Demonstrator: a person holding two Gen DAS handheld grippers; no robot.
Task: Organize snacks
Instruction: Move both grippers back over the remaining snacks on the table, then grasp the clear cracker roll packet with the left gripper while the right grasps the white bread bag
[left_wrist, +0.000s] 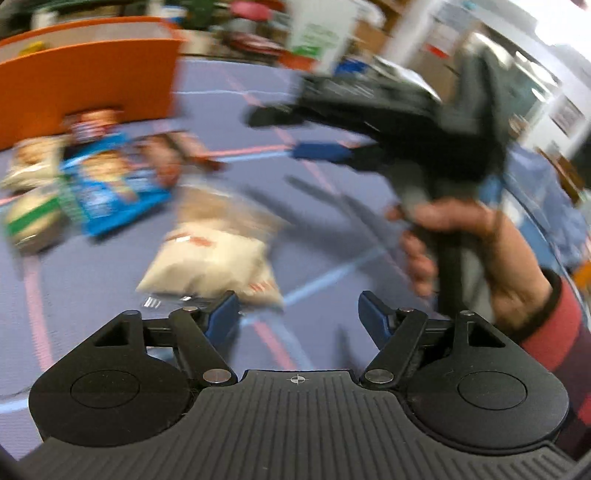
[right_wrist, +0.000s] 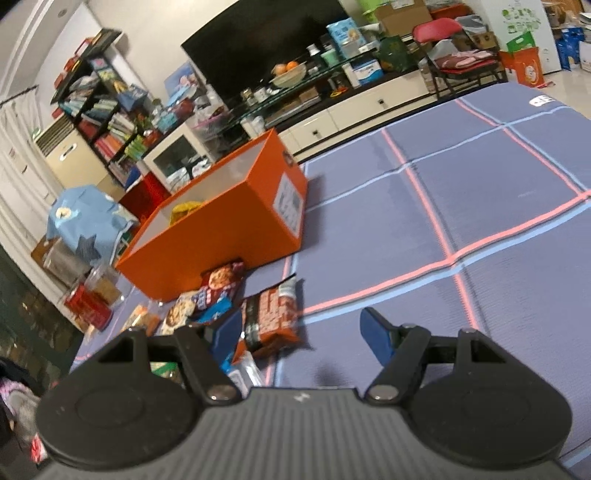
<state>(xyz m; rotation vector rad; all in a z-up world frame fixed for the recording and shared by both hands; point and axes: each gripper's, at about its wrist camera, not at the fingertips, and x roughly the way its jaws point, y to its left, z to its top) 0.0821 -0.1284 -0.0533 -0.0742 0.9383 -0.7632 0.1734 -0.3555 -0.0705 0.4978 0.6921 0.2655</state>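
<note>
pale snack pouch (left_wrist: 214, 264) looks light, soft, crinkly.
left gripper (left_wrist: 297, 314) jaws apart, empty; pinch its sealed edge.

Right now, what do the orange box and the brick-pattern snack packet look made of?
Orange box: looks like rigid cardboard, matte orange outside, pale inside, with a printed label on its end.
Brick-pattern packet: thin glossy plastic or foil film, judging by its crinkles and crimped end seam.
</note>
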